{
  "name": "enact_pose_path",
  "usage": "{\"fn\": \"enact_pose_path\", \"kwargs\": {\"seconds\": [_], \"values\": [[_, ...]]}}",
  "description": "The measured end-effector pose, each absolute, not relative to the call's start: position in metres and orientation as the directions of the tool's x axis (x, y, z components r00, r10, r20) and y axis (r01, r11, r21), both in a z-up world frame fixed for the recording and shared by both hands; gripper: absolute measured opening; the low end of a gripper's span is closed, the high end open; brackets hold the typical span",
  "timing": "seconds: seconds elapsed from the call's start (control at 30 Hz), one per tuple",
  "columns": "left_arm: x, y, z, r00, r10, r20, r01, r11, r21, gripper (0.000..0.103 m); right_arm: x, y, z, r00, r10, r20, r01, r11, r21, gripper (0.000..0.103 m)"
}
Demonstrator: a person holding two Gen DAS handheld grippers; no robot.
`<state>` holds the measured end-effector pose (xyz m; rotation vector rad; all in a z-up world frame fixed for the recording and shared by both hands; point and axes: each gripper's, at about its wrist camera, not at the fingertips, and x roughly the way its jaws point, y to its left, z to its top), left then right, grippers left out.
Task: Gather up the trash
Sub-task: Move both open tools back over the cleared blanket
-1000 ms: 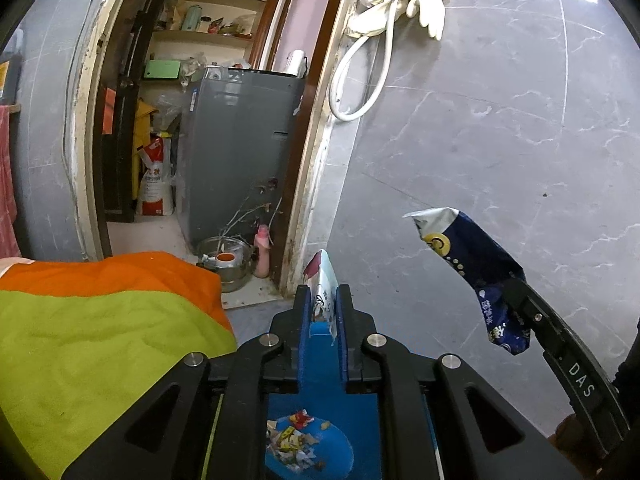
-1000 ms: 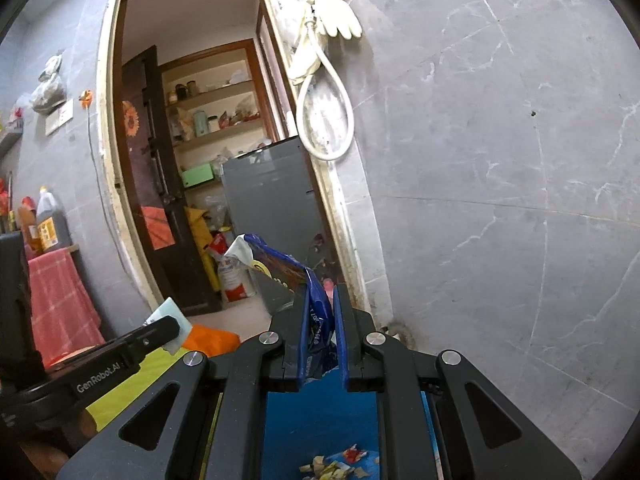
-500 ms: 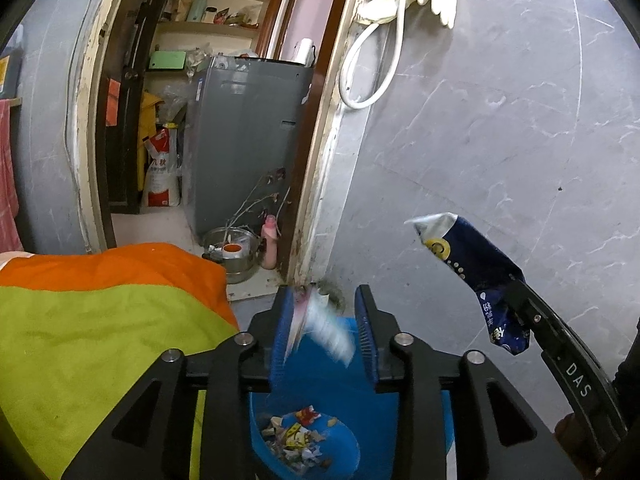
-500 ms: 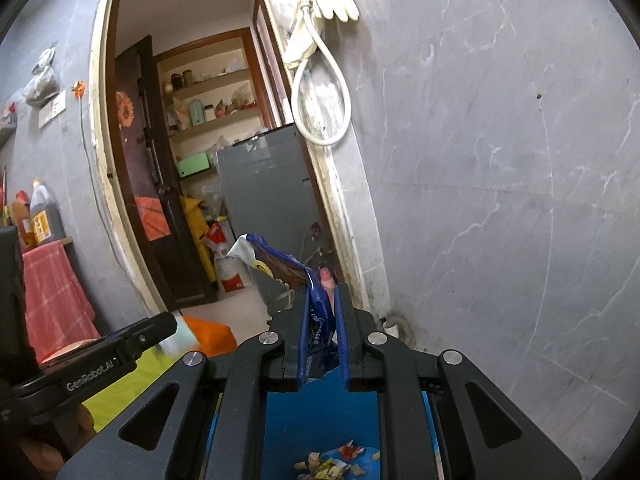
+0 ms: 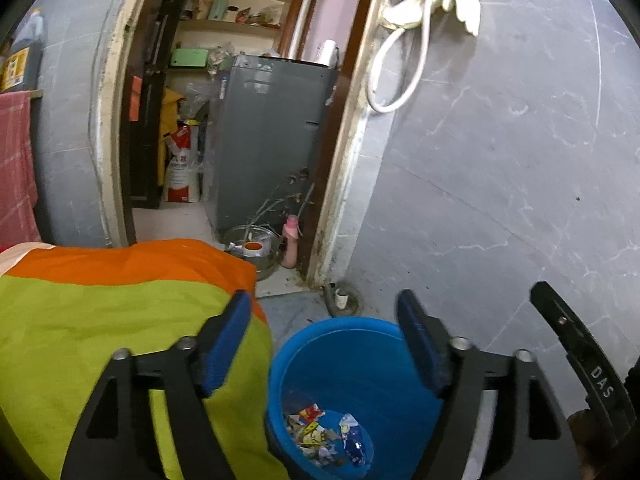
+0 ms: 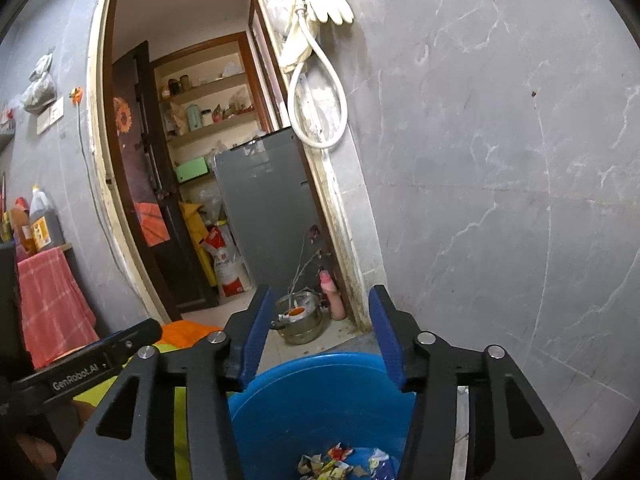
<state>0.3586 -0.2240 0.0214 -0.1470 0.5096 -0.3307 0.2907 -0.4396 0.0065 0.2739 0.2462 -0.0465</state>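
Both grippers, left [image 5: 322, 334] & right [image 6: 318, 332], are just opening, nothing between fingers; wrappers [image 5: 326, 434] lying in blue bucket [image 5: 340, 326] look light, crinkly — pinch an edge.

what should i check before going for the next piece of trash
1. Left gripper empty: ok. Its jaws have just been opening and nothing sits between the fingers.
2. Right gripper empty: ok. Its jaws have just been opening too, with no wrapper left between them.
3. Dropped pieces inside the blue bucket: ok. A dark blue wrapper lies on the scraps at the bottom.
4. Bucket upright with room left: ok. Only its bottom is covered.
5. Both grippers clear of the bucket rim: ok, they sit above it.
6. Next piece of trash located: cannot tell. None shows on the green and orange cloth or the floor in view.
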Motion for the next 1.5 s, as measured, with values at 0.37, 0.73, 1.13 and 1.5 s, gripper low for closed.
{"fn": "enact_pose_path", "kwargs": {"seconds": [0.37,0.73,1.13,1.5], "values": [[0.331,-0.186,0.037,0.868,-0.284,-0.408,0.22,0.956,-0.196,0.1,0.264,-0.43,0.017,0.979,-0.027,-0.203,0.077,0.967,0.244,0.1],[0.29,-0.163,0.055,0.892,-0.254,-0.374,0.21,0.965,-0.154,0.1,0.228,-0.406,0.036,0.979,-0.026,-0.204,0.064,0.982,0.178,0.103],[0.229,-0.133,0.06,0.907,-0.218,-0.361,0.186,0.975,-0.122,0.101,0.176,-0.374,0.048,0.973,-0.025,-0.228,0.052,0.993,0.11,0.103],[0.172,-0.1,0.051,0.91,-0.197,-0.364,0.169,0.98,-0.106,0.101,0.122,-0.338,0.051,0.973,-0.012,-0.23,0.03,0.997,0.074,0.103]]}}
